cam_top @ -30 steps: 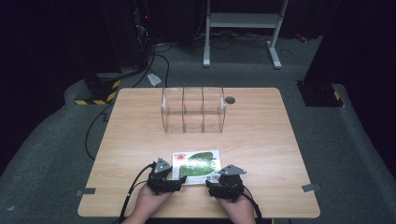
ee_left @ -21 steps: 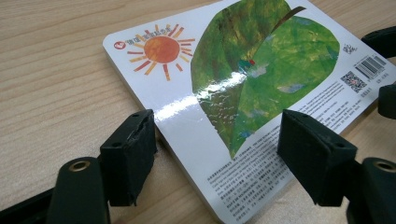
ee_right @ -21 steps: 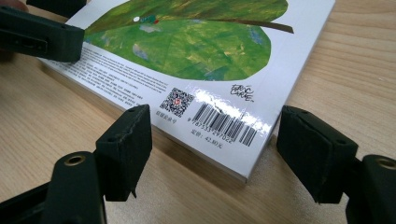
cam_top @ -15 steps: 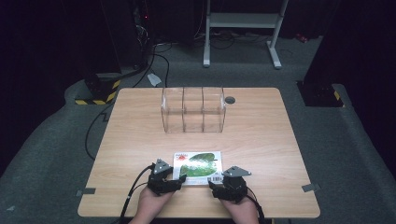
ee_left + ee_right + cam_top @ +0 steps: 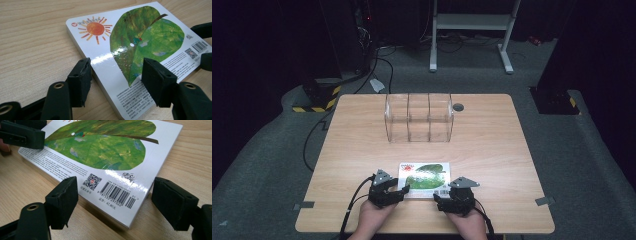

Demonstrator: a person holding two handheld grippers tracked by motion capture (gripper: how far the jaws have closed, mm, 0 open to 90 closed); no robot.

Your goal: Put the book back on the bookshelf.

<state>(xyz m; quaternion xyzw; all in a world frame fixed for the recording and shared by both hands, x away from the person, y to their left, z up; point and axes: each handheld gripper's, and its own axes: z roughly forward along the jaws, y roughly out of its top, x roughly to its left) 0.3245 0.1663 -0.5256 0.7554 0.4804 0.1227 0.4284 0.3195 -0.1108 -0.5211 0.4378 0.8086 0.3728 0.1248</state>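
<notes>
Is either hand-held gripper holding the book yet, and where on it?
Not firmly: the left hand-held gripper straddles the book's near left corner, closing; the right hand-held gripper brackets the barcode corner, open.

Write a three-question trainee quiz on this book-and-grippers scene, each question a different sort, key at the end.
1. True or false: the board book lies flat on the wooden table.
2. What stands at the table's far side? A) clear divided organizer B) metal bowl C) cardboard box
3. Which corner does the right gripper straddle: the sun corner or the barcode corner?

Key: 1 true. 2 A. 3 barcode corner; the left gripper straddles the corner nearer the sun, jaws just closing.
</notes>
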